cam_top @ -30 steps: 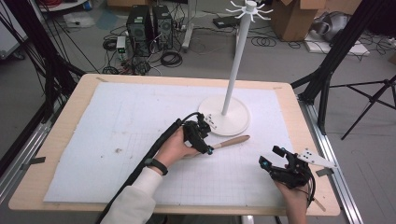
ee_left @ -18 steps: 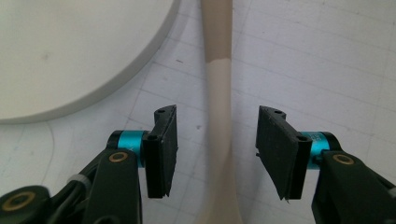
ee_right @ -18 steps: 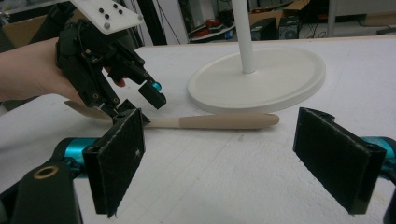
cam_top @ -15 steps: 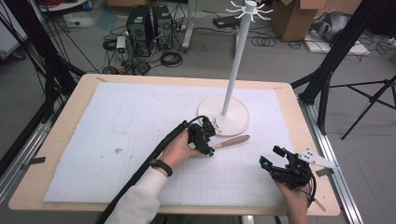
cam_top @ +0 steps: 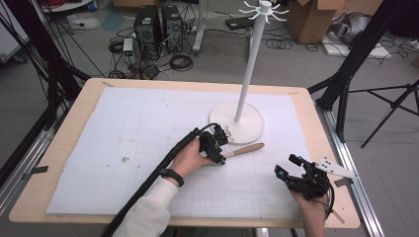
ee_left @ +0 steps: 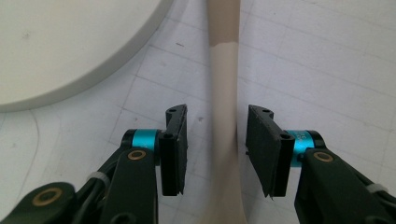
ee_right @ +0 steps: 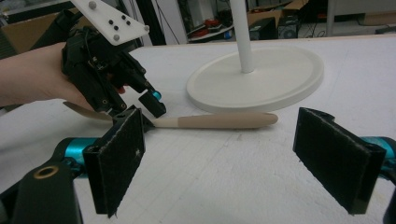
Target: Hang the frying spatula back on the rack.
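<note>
In the high view, a wooden spoon [cam_top: 242,149] lies flat on the white mat [cam_top: 123,143] that covers the table [cam_top: 64,148]. It lies just in front of the round base of a white stand [cam_top: 242,118], near it but apart from it. The left gripper [cam_top: 217,150] is down at the left part of the spoon, with the person's left hand [cam_top: 190,158] behind it. The right gripper [cam_top: 291,177] rests near the right front corner of the table, well apart from the spoon, and its jaws stand wide with nothing between them.

In the left gripper view, the spoon's thin neck [ee_left: 224,116] runs straight up between the two black jaws. The jaws have just been closing, but a narrow gap shows on each side of the neck, so the pads do not press on the wood yet. The thicker, darker handle continues to the top edge. The curved rim of the stand base [ee_left: 70,51] is at the upper left, just beside the handle.

In the right gripper view, the two own pads [ee_right: 121,158] stand far apart and hold nothing. Behind them the spoon handle [ee_right: 219,121] lies across the mat. The left gripper [ee_right: 140,112] sits over the spoon's thin end, with its tips on both sides of the wood. The stand base [ee_right: 261,74] is just behind the handle.
</note>
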